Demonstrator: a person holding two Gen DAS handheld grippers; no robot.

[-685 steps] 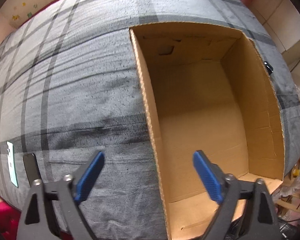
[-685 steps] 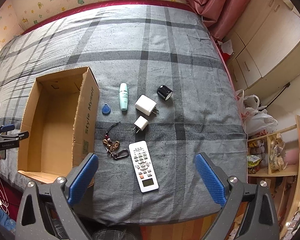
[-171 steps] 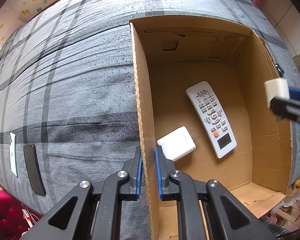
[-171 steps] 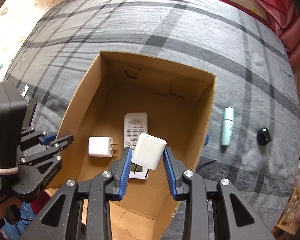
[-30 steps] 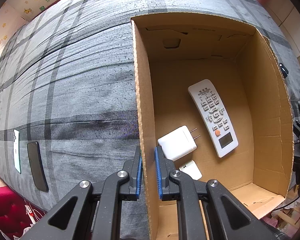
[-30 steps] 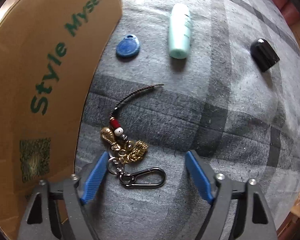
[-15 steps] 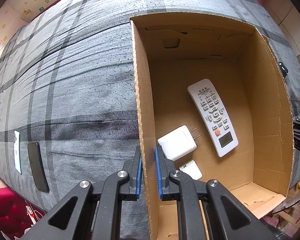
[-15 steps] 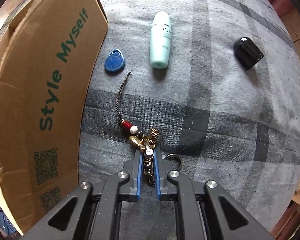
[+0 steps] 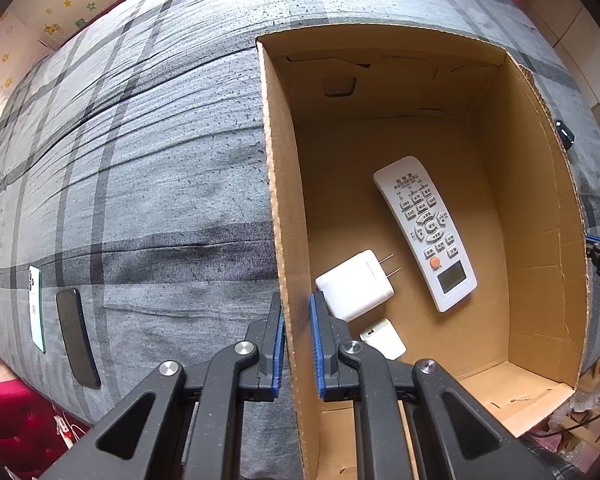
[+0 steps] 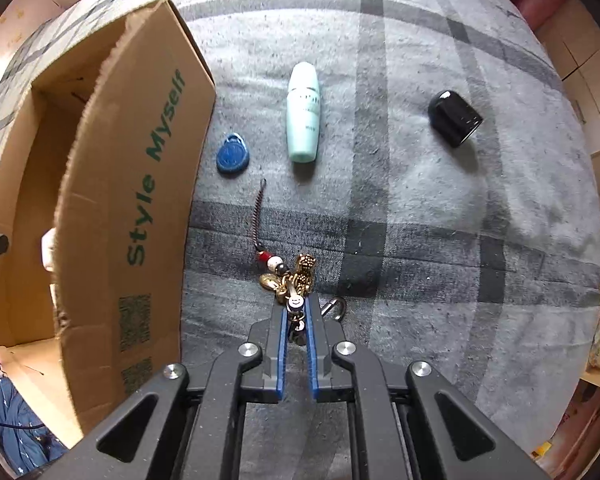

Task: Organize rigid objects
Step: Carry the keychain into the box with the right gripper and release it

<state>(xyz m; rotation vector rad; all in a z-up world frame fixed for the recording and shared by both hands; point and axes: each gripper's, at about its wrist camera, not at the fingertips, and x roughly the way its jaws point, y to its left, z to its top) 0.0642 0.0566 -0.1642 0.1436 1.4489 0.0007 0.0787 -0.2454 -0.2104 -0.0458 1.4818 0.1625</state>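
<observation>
Right up close, the right gripper [image 10: 296, 316] is clamped tight on the gold-charm keychain with red and white beads and a braided dark cord [image 10: 288, 280], pads pinching the ring links just below the charm cluster. The charms and cord trail away from the fingertips, long axis running straight ahead along the fingers, and the silver carabiner clip [image 10: 336, 307] peeks out just to the right of the pads.

Beyond the cord's tip lie the flat blue teardrop key fob [image 10: 233, 156] and the pale mint plastic tube [image 10: 303, 114], side by side, with the small black glossy cap-shaped block [image 10: 454, 118] well off to the right, all on the grey plaid bedspread [image 10: 420, 220].

The key relation: the open brown cardboard box [image 10: 112, 184] stands to the left of the held keychain, its printed wall between the catch and the box floor. So the carry has to rise over that rim and go left.

On the other side, the left gripper [image 9: 296, 344] is pinched narrow on the box's near wall, steadying it. Inside sit the small white charger cube [image 9: 384, 338], then the larger white plug adapter [image 9: 354, 284], then the white remote control [image 9: 424, 232].
</observation>
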